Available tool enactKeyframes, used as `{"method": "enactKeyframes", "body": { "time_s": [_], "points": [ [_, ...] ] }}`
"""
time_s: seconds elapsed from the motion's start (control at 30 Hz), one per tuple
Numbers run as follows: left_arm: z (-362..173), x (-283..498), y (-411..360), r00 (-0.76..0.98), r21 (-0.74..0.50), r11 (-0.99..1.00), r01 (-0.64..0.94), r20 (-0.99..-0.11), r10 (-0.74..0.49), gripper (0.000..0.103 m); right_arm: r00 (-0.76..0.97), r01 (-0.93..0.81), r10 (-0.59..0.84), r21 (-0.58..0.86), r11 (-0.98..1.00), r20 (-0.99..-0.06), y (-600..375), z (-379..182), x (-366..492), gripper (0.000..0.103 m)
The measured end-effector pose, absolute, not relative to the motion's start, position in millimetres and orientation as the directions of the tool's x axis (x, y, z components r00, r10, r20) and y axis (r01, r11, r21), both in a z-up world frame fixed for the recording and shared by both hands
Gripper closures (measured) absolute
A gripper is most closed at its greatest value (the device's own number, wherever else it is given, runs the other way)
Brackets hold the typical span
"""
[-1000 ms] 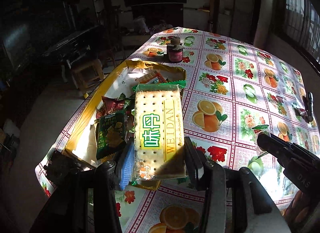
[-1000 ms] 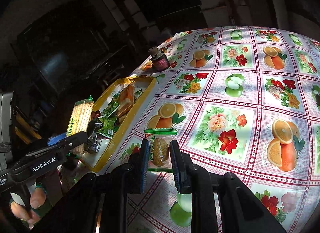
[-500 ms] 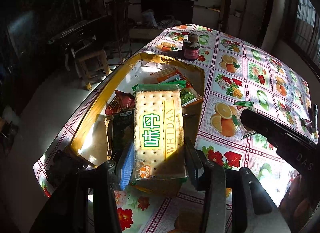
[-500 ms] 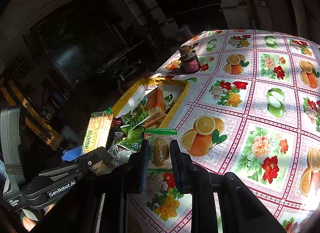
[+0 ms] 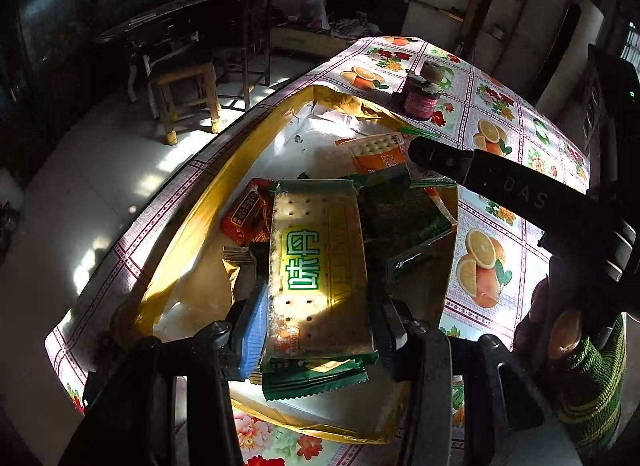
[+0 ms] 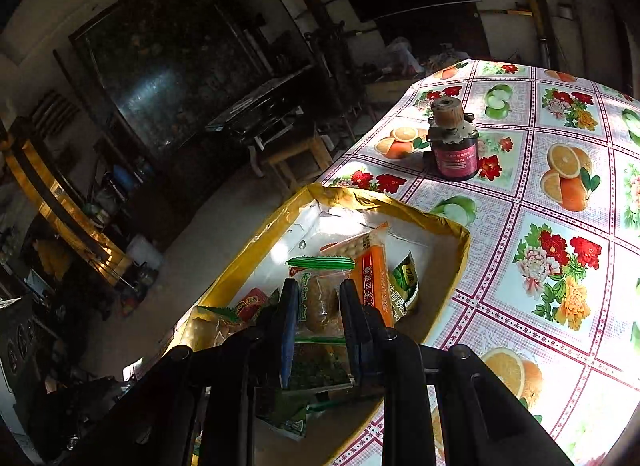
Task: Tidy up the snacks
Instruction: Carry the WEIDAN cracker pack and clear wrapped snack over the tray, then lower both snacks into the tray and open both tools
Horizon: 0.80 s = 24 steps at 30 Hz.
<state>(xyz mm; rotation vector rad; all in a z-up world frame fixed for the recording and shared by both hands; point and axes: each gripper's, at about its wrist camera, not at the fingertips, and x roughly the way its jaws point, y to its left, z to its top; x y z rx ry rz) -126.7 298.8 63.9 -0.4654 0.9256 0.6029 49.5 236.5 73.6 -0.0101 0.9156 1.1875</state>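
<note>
My left gripper is shut on a long cracker pack with a green label and holds it over the near end of the gold-rimmed snack box. My right gripper is shut on a small clear cake packet with a green top and holds it above the same box. Inside the box lie an orange cracker pack, a red packet and dark green packets. The right gripper's arm crosses the left wrist view.
A small dark jar with a pink label stands on the fruit-print tablecloth beyond the box. A wooden stool and dark furniture stand off the table's left edge. The box lies close to that edge.
Both grippers have moved left and forward over the box with their packs. The right gripper went from above the tablecloth to above the box's contents.
</note>
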Motion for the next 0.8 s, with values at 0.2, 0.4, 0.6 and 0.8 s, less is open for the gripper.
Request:
{"method": "enactKeyframes", "body": {
  "time_s": [0.2,0.4,0.6,0.8],
  "points": [
    [62,-119,302,0.457,-0.107,0.749,-0.654,-0.844,0.279,0.058,0.064,-0.797,0.775,0.436,0.419,-0.629,251,66,53,0.080],
    [59,-112,304,0.447,-0.085,0.753,-0.652,-0.845,0.292,0.057,0.059,-0.807,0.757,0.415,0.420,-0.650,264,59,54,0.080],
    [57,-108,305,0.433,-0.064,0.751,-0.658,-0.847,0.307,0.057,0.058,-0.812,0.755,0.410,0.417,-0.653,267,58,53,0.080],
    [56,-108,305,0.414,-0.038,0.745,-0.666,-0.849,0.328,0.056,0.050,-0.807,0.756,0.420,0.416,-0.653,266,57,55,0.077]
  ]
}}
